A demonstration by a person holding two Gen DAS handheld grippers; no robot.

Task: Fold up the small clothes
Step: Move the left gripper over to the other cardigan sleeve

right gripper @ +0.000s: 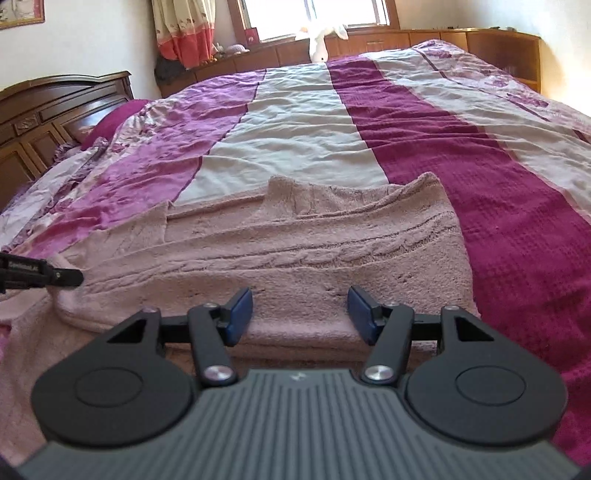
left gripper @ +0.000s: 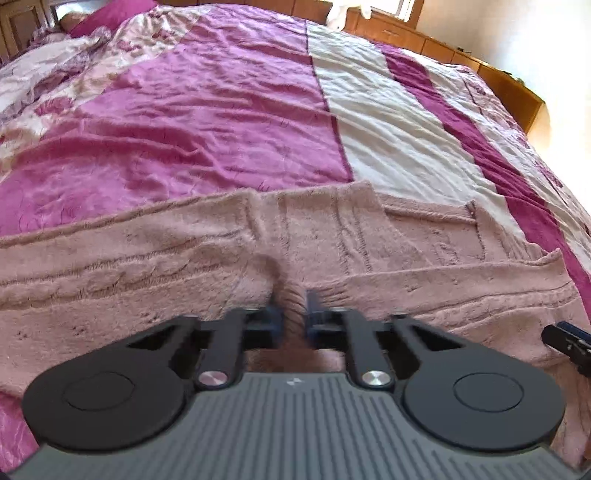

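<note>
The left gripper is clamped tight on a bunched-up ridge of the pink cable-knit sweater, the fold squeezed right between its blue pads with barely any gap. The right gripper is the opposite: jaws spread wide, blue pads well apart, nothing between them, hovering just over the near edge of the sweater where a folded layer makes a little step under the fingertips.

The sweater lies flat-ish ahead of both grippers, spread sideways across the bed. In the left wrist view it fills the whole band in front of the fingers, with cable ribs running across and a layer folded over on the right side. In the right wrist view the knit stretches forward from the pads, with a raised bump at its far edge. Can't tell whether that's the collar.

Each gripper peeks into the other's view: the right one's tip shows at the right edge on the sweater, and the left one pokes in from the left, touching the knit.

Beyond the sweater is the striped bedspread, magenta, white and floral bands. Further off to the left is a dark wooden headboard, and way past the bed a curtain hangs beside a window.
</note>
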